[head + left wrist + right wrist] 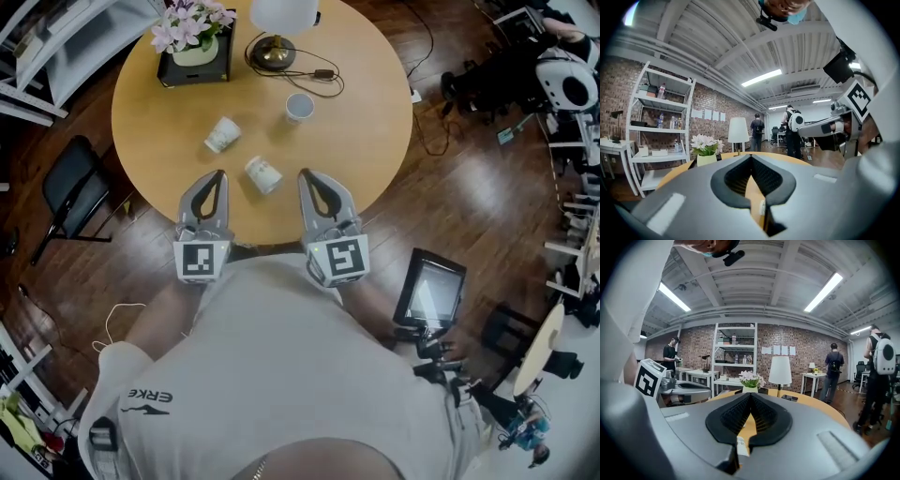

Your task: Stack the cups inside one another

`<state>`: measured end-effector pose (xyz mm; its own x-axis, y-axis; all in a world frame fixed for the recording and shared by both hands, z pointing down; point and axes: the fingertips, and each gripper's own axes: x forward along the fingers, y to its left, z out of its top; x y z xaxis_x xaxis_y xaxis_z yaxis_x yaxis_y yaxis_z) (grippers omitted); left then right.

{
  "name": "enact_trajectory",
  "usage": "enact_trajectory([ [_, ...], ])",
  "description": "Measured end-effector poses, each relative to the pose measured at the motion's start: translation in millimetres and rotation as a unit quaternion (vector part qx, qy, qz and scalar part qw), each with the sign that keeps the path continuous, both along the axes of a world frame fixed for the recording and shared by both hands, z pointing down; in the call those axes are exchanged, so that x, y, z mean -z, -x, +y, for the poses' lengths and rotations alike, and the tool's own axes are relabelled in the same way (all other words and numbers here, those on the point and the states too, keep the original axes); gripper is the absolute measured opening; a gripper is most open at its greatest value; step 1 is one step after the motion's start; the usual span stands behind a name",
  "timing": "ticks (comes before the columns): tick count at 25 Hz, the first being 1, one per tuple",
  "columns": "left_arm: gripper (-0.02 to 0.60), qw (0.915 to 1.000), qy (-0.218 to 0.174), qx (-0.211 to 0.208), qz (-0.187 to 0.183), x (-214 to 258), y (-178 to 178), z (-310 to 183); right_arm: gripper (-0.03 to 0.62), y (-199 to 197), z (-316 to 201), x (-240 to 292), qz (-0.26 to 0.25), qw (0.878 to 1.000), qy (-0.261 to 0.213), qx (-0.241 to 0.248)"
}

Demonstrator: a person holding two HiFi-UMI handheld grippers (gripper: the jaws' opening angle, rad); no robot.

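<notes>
Three white paper cups are on the round wooden table (375, 141). One cup (299, 107) stands upright near the middle. A second cup (222, 134) lies on its side to the left. The third cup (263, 174) lies on its side near the front edge. My left gripper (221, 174) is just left of this third cup, and my right gripper (305, 174) is just right of it. Both point across the table, shut and empty. The left gripper (751, 156) and the right gripper (750, 394) show their tips meeting in their own views.
A pot of pink flowers (195, 42) on a black box and a lamp (275, 37) with a cable stand at the table's far side. A black chair (70, 192) is at the left, and a screen on a stand (429, 291) at the right. People stand further back.
</notes>
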<state>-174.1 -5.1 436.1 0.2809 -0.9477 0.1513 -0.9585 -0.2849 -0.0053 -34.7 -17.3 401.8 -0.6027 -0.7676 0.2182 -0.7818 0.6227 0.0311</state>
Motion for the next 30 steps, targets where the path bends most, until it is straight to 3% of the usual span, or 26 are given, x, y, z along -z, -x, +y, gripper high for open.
enact_trajectory([
  [7, 0.002, 0.999, 0.003, 0.014, -0.042, -25.4, 7.5, -29.9, 0.015, -5.4, -25.5, -16.6, -0.004, 1.0, 0.019, 0.001],
  [14, 0.006, 0.9946, 0.045, 0.032, -0.088, -63.3, 15.9, -56.1, 0.015, -12.0, -38.2, -31.1, 0.003, 0.999, 0.05, 0.003],
  [18, 0.049, 0.9894, 0.072, 0.028, -0.123, -89.7, 19.2, -70.7, 0.015, -13.3, -44.6, -43.5, 0.007, 0.998, 0.066, 0.003],
  [22, 0.157, 0.9783, 0.119, 0.002, -0.17, -124.5, 20.4, -82.7, 0.015, -15.1, -50.3, -55.3, 0.013, 0.997, 0.081, 0.003],
  [26, 0.296, 0.9585, 0.188, -0.035, -0.212, -157.0, 21.6, -92.9, 0.015, -14.7, -56.6, -60.0, 0.011, 0.997, 0.082, 0.007],
  [30, 0.345, 0.9422, 0.234, -0.059, -0.233, -175.1, 23.6, -107.2, 0.015, -16.9, -61.7, -67.6, 0.015, 0.996, 0.092, 0.005],
])
